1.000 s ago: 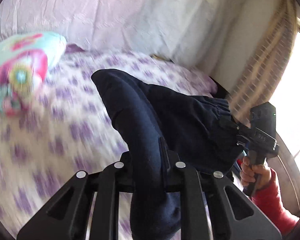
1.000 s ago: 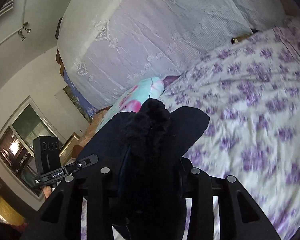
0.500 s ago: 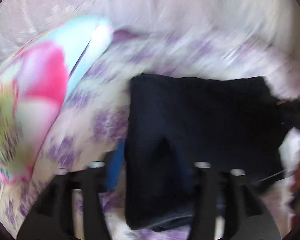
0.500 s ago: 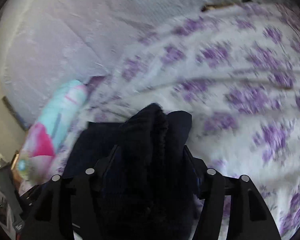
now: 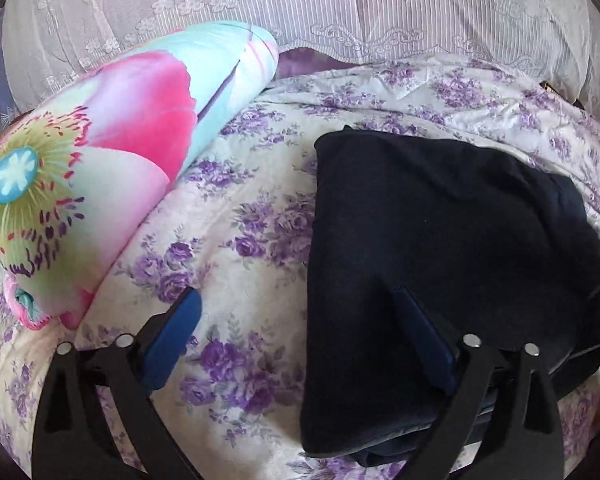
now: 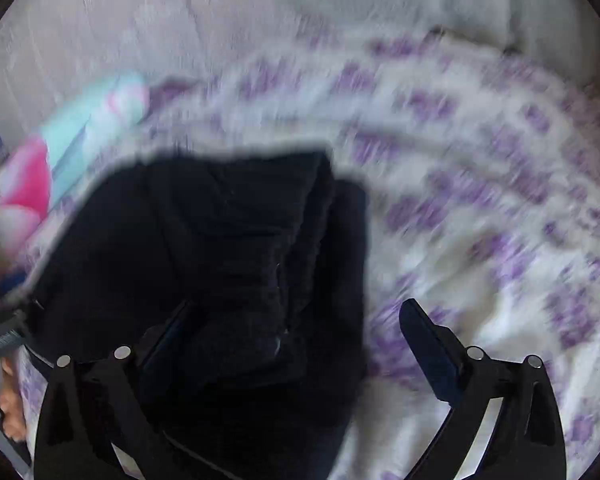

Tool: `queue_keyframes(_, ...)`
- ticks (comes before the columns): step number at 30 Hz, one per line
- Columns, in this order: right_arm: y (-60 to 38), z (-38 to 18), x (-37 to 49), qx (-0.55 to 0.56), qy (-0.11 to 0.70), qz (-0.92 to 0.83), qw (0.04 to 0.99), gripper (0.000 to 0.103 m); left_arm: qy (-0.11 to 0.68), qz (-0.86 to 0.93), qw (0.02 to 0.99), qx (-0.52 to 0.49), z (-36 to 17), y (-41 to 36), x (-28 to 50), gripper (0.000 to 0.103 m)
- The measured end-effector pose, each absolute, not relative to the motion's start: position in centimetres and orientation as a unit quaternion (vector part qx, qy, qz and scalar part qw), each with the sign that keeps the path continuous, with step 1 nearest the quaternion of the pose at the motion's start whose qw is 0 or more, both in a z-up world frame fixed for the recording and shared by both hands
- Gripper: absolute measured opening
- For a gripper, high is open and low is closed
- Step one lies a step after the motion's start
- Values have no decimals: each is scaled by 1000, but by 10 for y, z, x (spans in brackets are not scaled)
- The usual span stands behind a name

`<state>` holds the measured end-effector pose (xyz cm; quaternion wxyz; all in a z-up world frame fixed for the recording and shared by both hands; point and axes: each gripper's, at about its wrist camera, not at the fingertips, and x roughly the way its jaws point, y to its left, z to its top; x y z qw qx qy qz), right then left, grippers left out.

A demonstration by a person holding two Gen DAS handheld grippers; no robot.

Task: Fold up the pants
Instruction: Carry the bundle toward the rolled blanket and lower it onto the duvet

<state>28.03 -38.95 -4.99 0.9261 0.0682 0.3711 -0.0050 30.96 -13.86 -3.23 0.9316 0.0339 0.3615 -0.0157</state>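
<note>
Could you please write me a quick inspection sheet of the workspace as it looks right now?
Surface: bed with purple-flowered sheet, rumpled.
Job's things: dark navy pants lying folded flat on the sheet.
Clutter: bright floral bolster pillow left of the pants.
Grippers: left gripper open, one finger over the pants; right gripper open over the pants' edge, view blurred.
Cables: nothing seen.
Surroundings: white lace cover behind the bed.
</note>
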Motion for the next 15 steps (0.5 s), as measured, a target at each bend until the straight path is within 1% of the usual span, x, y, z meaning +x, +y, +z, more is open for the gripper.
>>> queue_keyframes(3, -393, -28, 263, 70, 320, -18, 945, 99, 368, -24, 930, 15, -35, -131, 309, 98)
queue_keyframes(4, -389, -20, 255, 60, 294, -29, 953, 99, 364, -21, 931, 16, -34, -131, 307, 98)
queue_keyframes(6, -383, -12, 247, 49, 267, -23, 962, 99, 349, -15, 937, 27, -30, -136, 302, 98)
queue_keyframes(8, -374, -17, 249, 37, 277, -9, 960, 100, 319, -19, 947, 45, -23, -144, 292, 98)
queue_keyframes(9, -369, -22, 256, 27, 297, -5, 954, 100, 308, -20, 950, 52, -21, -147, 289, 98)
queue_keyframes(11, -360, -42, 275, 7, 369, 1, 930, 100, 287, -22, 955, 74, -17, -156, 281, 98)
queue_keyframes(12, -362, -41, 278, 15, 373, 3, 928, 100, 283, -25, 955, 83, -17, -160, 279, 98)
queue_keyframes(15, -371, -32, 265, 34, 339, -9, 940, 100, 273, -26, 956, 107, -16, -169, 276, 98)
